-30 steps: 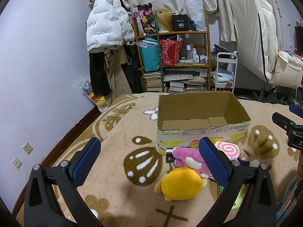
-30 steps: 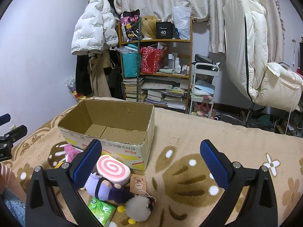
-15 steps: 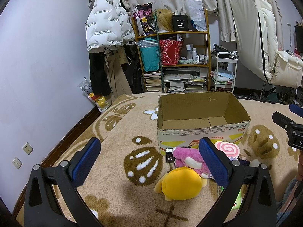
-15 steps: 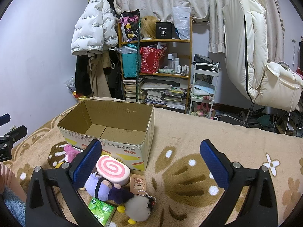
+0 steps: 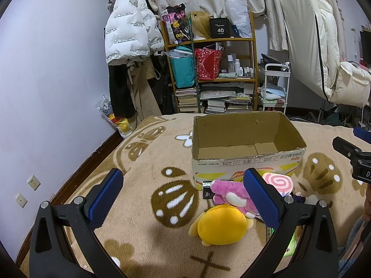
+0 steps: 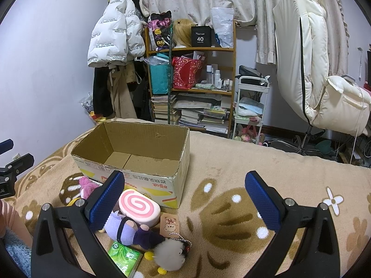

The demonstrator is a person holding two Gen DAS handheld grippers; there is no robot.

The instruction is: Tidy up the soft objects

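An empty cardboard box point(image 5: 245, 136) point(image 6: 139, 148) stands open on a beige blanket. In front of it lie a yellow plush point(image 5: 220, 225), a pink plush point(image 5: 229, 194) point(image 6: 87, 185), a pink swirl cushion point(image 5: 279, 181) point(image 6: 139, 207), a purple doll point(image 6: 129, 229), a white fluffy keychain toy point(image 6: 170, 253) and a green tissue pack point(image 6: 125, 258). My left gripper point(image 5: 183, 197) hangs open above the blanket, left of the toys. My right gripper point(image 6: 185, 199) is open too, over bare blanket right of the toys. Neither holds anything.
A small card with a bear point(image 6: 169, 223) lies by the swirl cushion. Beyond the bed stand a cluttered shelf point(image 5: 213, 74), a white cart point(image 6: 251, 106), hung coats point(image 5: 129, 37) and a cream chair point(image 6: 308, 74). A sleeve point(image 6: 9, 229) shows at the lower left.
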